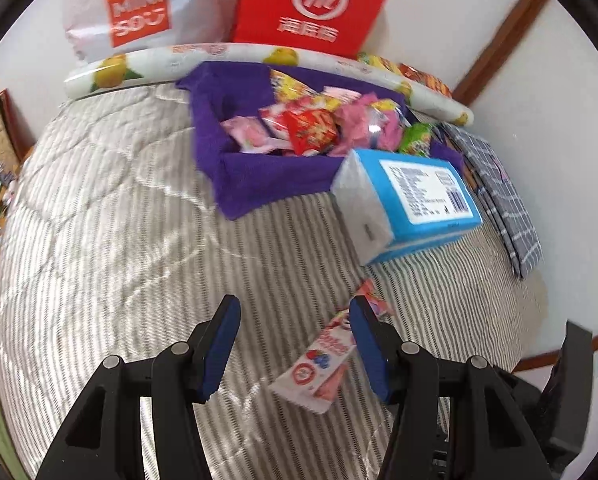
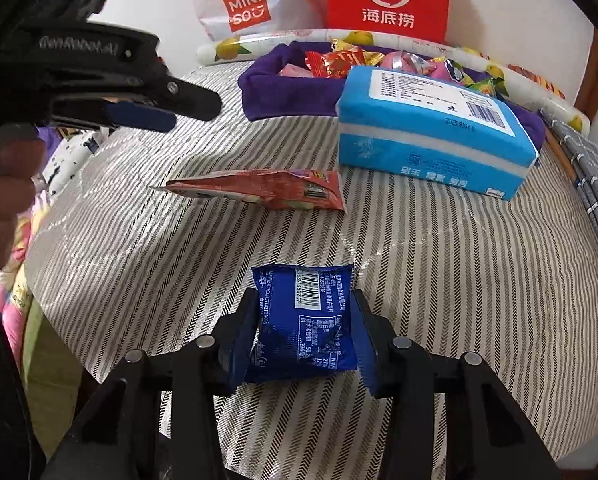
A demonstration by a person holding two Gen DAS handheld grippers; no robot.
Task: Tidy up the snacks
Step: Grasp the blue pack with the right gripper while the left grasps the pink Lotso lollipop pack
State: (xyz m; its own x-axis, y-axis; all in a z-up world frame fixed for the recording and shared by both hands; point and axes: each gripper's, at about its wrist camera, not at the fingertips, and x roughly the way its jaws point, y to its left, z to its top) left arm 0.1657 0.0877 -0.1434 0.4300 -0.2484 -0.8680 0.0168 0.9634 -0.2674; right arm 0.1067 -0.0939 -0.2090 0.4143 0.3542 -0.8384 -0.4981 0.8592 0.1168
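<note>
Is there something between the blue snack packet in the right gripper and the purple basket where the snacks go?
Yes. The blue tissue pack lies directly ahead of the blue snack packet, against the purple basket front. The basket's left part is unobstructed.

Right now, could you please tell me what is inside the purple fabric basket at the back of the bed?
The purple fabric basket holds a heap of wrapped snacks: pink, red, yellow and green packets. Whatever lies beneath the top layer is covered, and the blue tissue pack hides its near right corner.
</note>
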